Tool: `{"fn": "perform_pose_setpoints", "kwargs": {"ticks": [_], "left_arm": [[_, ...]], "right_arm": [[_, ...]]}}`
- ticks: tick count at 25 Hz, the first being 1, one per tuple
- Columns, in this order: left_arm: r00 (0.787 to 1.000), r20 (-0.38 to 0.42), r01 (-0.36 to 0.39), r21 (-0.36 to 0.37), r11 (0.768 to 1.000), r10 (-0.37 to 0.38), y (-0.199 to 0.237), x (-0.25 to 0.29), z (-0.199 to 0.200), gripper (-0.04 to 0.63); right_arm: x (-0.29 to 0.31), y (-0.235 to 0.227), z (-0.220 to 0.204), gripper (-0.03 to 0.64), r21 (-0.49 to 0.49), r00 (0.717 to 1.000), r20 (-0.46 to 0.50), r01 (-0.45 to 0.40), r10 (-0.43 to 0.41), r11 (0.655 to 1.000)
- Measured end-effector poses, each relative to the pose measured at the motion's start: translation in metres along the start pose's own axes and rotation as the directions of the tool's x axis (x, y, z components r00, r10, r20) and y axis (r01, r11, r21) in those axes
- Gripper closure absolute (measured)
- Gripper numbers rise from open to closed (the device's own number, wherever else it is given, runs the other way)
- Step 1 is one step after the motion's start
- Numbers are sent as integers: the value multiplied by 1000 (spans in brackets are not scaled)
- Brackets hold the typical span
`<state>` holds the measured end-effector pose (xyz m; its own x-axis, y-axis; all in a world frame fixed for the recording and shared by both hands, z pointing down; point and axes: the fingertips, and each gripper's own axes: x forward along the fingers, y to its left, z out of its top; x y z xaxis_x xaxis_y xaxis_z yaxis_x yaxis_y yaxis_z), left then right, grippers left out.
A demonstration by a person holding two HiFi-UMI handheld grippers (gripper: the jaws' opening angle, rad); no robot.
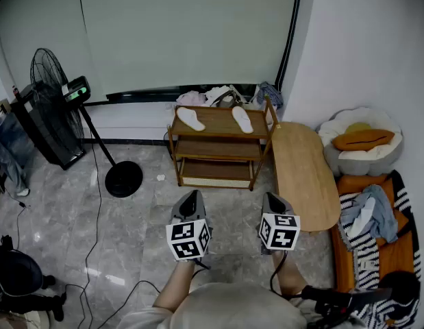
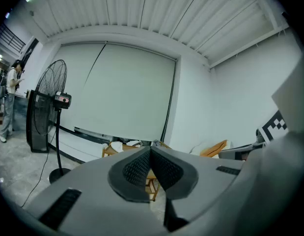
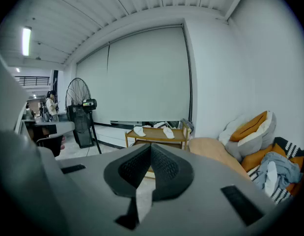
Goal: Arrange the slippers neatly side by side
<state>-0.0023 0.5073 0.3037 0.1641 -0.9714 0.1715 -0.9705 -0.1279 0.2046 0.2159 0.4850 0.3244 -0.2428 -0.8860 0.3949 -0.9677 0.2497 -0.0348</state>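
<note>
Head view | left claw [image 1: 191, 197] and right claw [image 1: 272, 199] closed, empty | step: seems approach | next: open claws, reach left slipper [image 1: 190, 118] and right slipper [image 1: 242, 119], apart on shoe rack [image 1: 217, 122]

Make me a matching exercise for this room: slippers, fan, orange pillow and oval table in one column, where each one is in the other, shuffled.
1. white slippers
2. fan
3. orange pillow
4. oval table

A. on the pale round cushion
B. on the top shelf of the wooden rack
C. standing left of the rack
D. just right of the rack

Pairs: 1-B, 2-C, 3-A, 4-D
</note>
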Motion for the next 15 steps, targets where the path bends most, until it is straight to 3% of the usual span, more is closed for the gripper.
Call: {"fn": "perform_pose_setpoints", "kwargs": {"ticks": [15], "left_arm": [[998,-50,32,7,999,-31,19,-12,-18,578]], "right_arm": [[-9,21,-20,583,63,1000,-10,27,-27,998]]}}
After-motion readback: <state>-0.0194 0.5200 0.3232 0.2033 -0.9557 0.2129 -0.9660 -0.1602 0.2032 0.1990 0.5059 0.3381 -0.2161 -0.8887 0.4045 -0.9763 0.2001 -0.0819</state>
